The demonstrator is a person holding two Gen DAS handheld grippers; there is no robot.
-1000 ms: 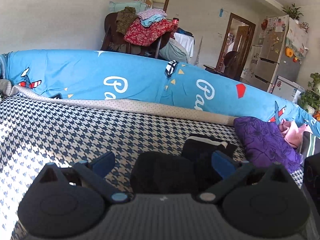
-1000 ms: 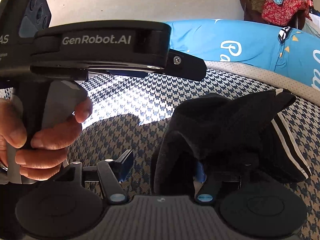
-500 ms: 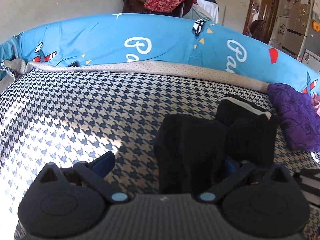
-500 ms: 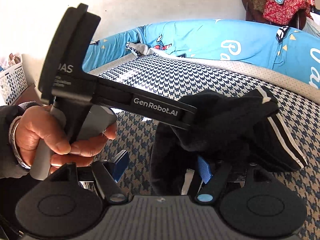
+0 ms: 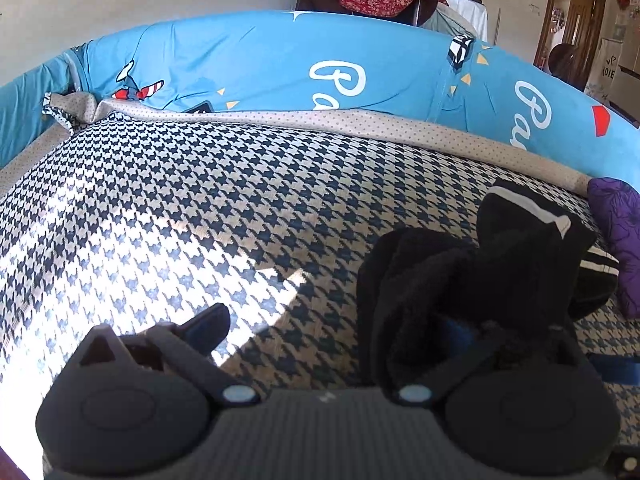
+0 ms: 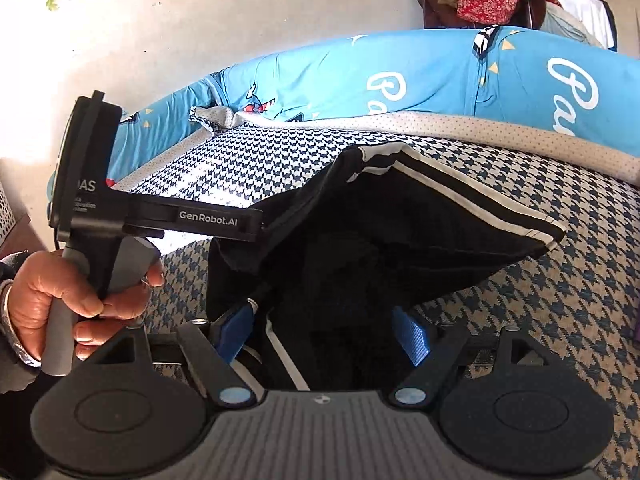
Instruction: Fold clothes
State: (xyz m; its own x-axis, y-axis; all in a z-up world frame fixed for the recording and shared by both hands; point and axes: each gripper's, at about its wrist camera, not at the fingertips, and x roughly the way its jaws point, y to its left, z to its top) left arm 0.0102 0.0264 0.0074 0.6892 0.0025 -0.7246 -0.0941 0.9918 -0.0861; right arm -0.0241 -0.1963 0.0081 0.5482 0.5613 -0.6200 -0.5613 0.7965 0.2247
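Free room and obstacles on the bed [image 5: 168, 216]. The houndstooth cover lies bare from its left edge to mid-bed. The black garment [image 5: 460, 280] heaps toward the right edge, the purple cloth [image 5: 616, 232] just beyond. The blue rolled quilt [image 5: 280, 68] walls the far edge.

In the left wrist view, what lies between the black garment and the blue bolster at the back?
Only bare houndstooth cover and its dotted beige edge separate the black garment from the blue bolster; the left wrist view shows it.
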